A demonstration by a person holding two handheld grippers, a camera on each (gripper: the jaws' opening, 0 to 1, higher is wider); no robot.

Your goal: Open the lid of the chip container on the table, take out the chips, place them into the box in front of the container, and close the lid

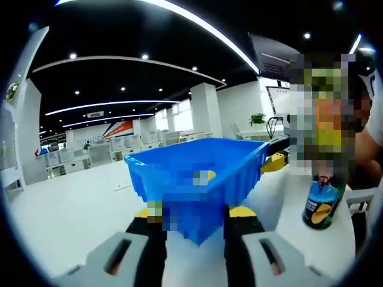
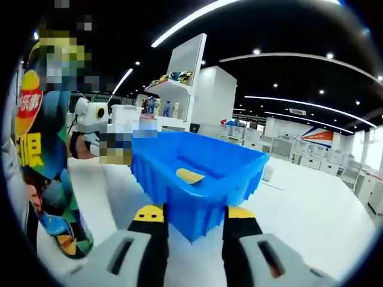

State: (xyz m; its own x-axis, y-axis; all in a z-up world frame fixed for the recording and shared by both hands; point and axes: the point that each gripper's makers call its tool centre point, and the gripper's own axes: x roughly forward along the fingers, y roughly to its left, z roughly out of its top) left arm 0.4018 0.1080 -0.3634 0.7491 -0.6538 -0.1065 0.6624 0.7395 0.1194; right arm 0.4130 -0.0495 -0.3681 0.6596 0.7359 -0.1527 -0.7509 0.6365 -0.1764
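A blue plastic box (image 1: 197,179) stands on the white table (image 1: 66,209), seen corner-on and looking tilted in the left gripper view. One yellow chip (image 2: 188,175) lies inside the blue box (image 2: 197,173). The chip container (image 1: 323,203), a tall printed can, stands right of the box, its upper part blurred. In the right gripper view the chip container (image 2: 45,173) rises close at the left edge. My left gripper (image 1: 196,210) is open, the box's near corner between its yellow-tipped jaws. My right gripper (image 2: 194,212) stands the same way at a box corner, open.
A person's arm in a white sleeve (image 1: 374,119) shows at the right edge behind the can. A white device (image 2: 90,113) with a yellow and black part (image 1: 274,161) sits on the table beyond the box. Office desks and shelves (image 2: 170,81) lie far behind.
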